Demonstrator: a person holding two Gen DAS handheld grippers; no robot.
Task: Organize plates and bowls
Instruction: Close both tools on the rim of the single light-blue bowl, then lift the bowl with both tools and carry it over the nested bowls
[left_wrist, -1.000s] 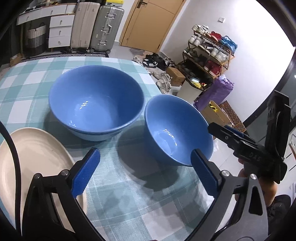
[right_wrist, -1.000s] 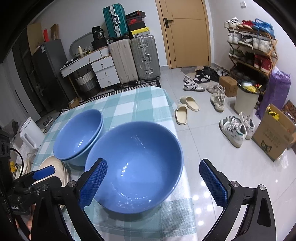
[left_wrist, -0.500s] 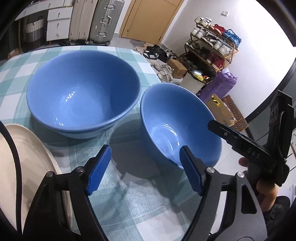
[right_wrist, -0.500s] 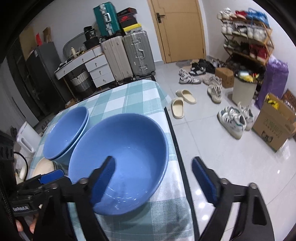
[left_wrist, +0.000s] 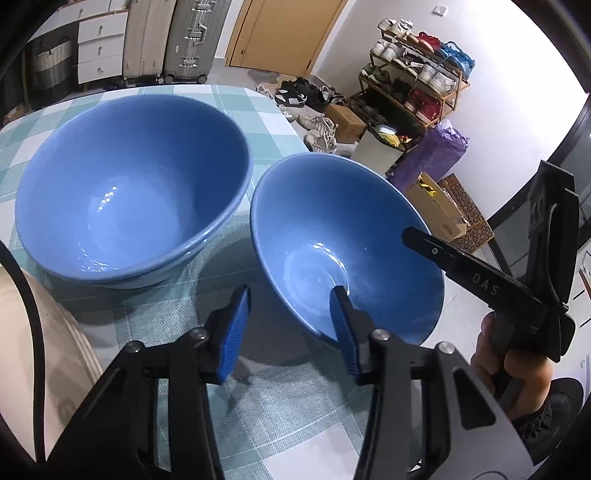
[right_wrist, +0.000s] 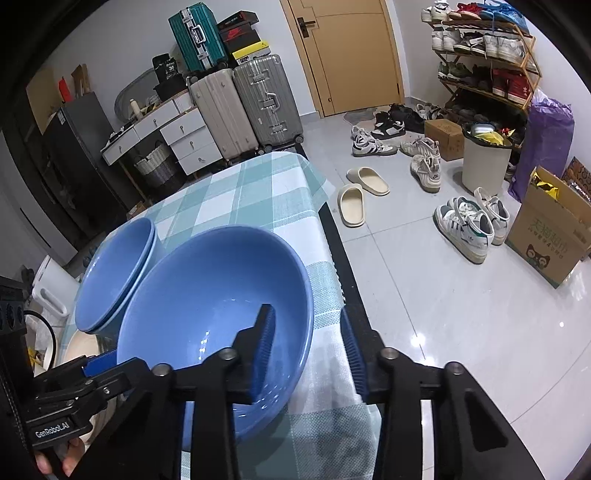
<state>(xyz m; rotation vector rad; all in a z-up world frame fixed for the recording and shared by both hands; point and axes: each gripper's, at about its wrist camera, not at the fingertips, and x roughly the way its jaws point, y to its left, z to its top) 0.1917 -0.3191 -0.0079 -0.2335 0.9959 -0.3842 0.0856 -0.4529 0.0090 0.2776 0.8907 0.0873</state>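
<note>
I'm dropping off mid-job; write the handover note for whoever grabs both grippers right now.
Left gripper: jaws have just been closing, astride the loose blue bowl at its near rim, not yet pinching.
Right gripper: same, on the bowl's other side.
Done: nested blue bowls sit beside it, cream plates next to those.
Left: finish the grip, then probably lift the loose bowl into the nested ones.

suitcases (right_wrist: 240, 107), shoe rack (right_wrist: 484, 55), slippers (right_wrist: 360, 195)

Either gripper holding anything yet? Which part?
Nothing gripped yet. The left gripper and right gripper straddle opposite sides of the single blue bowl; jaws have just been closing, not clamped.
</note>
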